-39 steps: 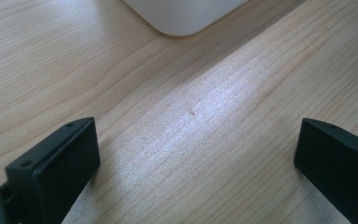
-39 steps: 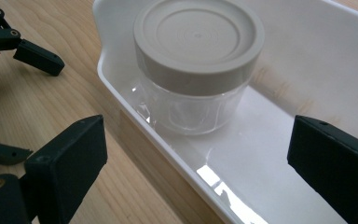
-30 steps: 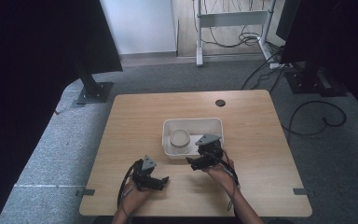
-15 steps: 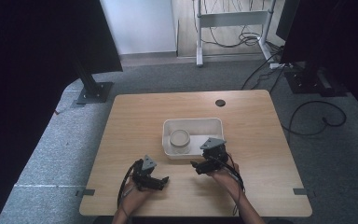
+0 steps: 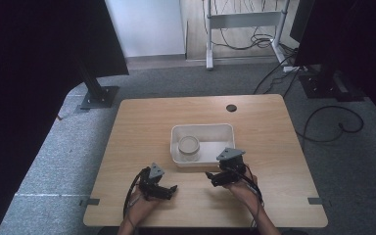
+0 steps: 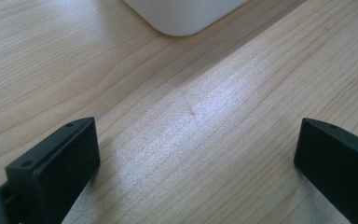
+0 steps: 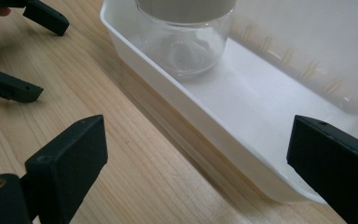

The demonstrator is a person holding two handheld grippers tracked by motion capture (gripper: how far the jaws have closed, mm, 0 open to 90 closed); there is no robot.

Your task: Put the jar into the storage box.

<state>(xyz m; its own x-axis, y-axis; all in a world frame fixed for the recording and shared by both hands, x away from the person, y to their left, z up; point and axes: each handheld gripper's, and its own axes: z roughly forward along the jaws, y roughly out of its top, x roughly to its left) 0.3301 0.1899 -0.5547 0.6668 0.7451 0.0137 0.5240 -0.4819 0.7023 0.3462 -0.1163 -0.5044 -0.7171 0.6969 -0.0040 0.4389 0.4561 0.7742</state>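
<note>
A white rectangular tray (image 5: 225,131) sits mid-table, and a clear glass jar (image 5: 188,146) with a pale lid stands upright in its left half. My right gripper (image 5: 210,178) hovers just off the tray's near right corner, open, jaws pointing left. In the right gripper view its jaws (image 7: 198,140) straddle the tray's near wall (image 7: 200,121), with the jar (image 7: 186,42) beyond them. My left gripper (image 5: 171,192) is held open near the table's front edge, left of the tray. In the left gripper view (image 6: 198,135) nothing lies between its jaws, and the tray's corner (image 6: 186,16) shows ahead.
The wooden table (image 5: 142,127) has a round cable hole (image 5: 231,107) at the back. The left gripper's two fingers (image 7: 46,18) appear at the upper left of the right gripper view. Dark stands and floor cables (image 5: 333,127) surround the table.
My right gripper has drawn back from the tray toward the near edge and slightly right. The left gripper has barely moved. The jar stays in place.
</note>
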